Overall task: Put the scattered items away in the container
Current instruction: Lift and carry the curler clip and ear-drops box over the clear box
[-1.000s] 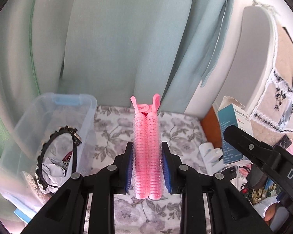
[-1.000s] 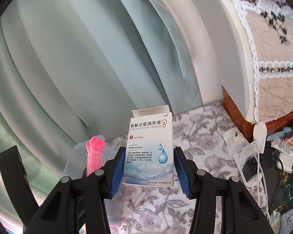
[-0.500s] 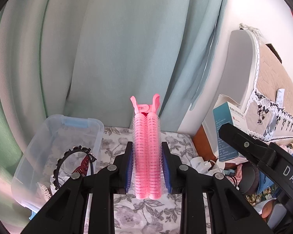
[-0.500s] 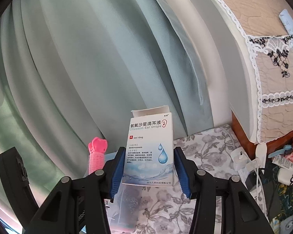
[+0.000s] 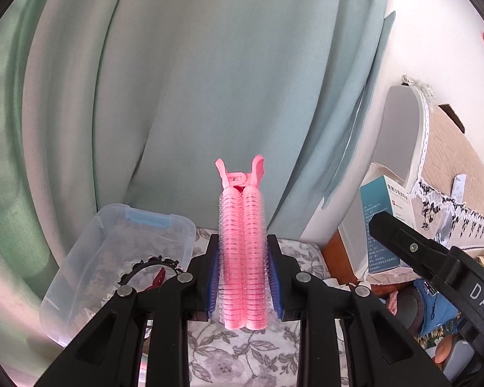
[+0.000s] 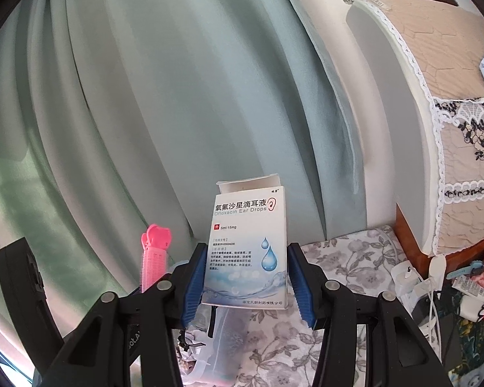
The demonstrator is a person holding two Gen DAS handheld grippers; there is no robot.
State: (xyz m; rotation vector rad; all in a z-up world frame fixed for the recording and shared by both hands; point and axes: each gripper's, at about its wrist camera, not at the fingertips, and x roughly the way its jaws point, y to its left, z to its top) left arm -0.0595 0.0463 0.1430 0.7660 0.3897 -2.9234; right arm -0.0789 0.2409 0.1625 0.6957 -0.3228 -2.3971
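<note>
My left gripper (image 5: 243,277) is shut on a pink hair-roller clip (image 5: 242,245), held upright above the flowered cloth. The clear plastic container (image 5: 119,258) sits below and to its left, with a black beaded headband (image 5: 145,266) and other small items inside. My right gripper (image 6: 247,285) is shut on a white and blue ear-drops box (image 6: 247,248), held upright in the air. The box also shows at the right of the left wrist view (image 5: 385,222), and the pink clip at the left of the right wrist view (image 6: 153,258). Part of the container lies below the right gripper (image 6: 222,332).
A pale green curtain (image 5: 209,80) hangs behind. A flowered cloth (image 6: 348,264) covers the surface. A padded headboard with lace cover (image 6: 451,122) stands at the right. White chargers and cables (image 6: 413,277) and other clutter lie at the right edge.
Both grippers have risen with their items still held. The container and cloth now sit lower and smaller in both views, and more curtain shows.
</note>
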